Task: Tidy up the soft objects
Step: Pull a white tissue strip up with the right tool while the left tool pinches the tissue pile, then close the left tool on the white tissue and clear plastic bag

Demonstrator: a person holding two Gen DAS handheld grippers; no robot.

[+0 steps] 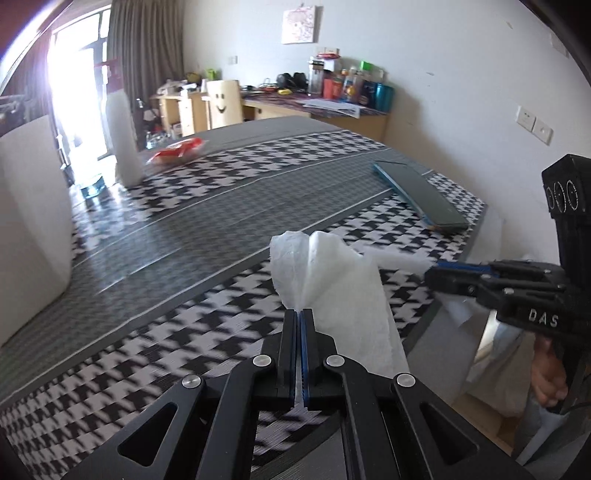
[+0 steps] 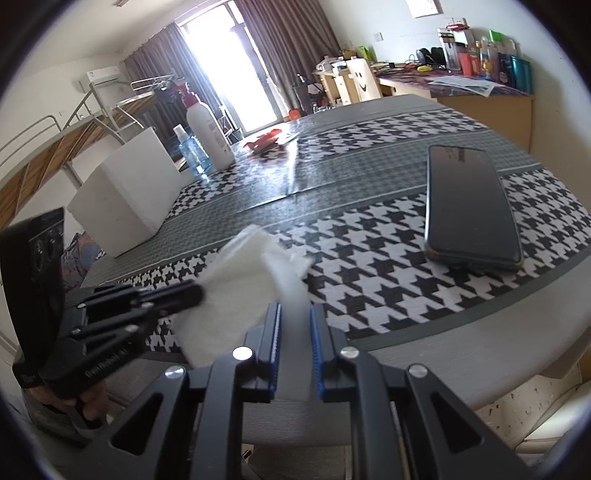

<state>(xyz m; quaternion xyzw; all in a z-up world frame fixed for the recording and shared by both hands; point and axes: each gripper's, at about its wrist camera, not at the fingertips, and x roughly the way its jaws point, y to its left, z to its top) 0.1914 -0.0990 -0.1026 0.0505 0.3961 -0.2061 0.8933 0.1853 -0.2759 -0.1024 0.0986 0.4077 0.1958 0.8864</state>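
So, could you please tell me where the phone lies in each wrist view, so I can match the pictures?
Left wrist view: the phone lies flat at right of centre, near the table's right edge, beyond the white tissue.
Right wrist view: the phone lies flat at right, on the houndstooth mat.
Shared landmark: the white foam box.

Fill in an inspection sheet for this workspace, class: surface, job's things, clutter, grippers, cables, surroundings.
Surface: table under a houndstooth mat.
Job's things: white tissue, held off the mat.
Clutter: phone, white box, white bottle, blue spray bottle, red packet.
Grippers: left gripper shut on one end of the tissue; right gripper grips the other end, jaws apart around it.
Cables: nothing seen on the table.
Surroundings: cluttered desk, curtains, bright window, bunk frame.
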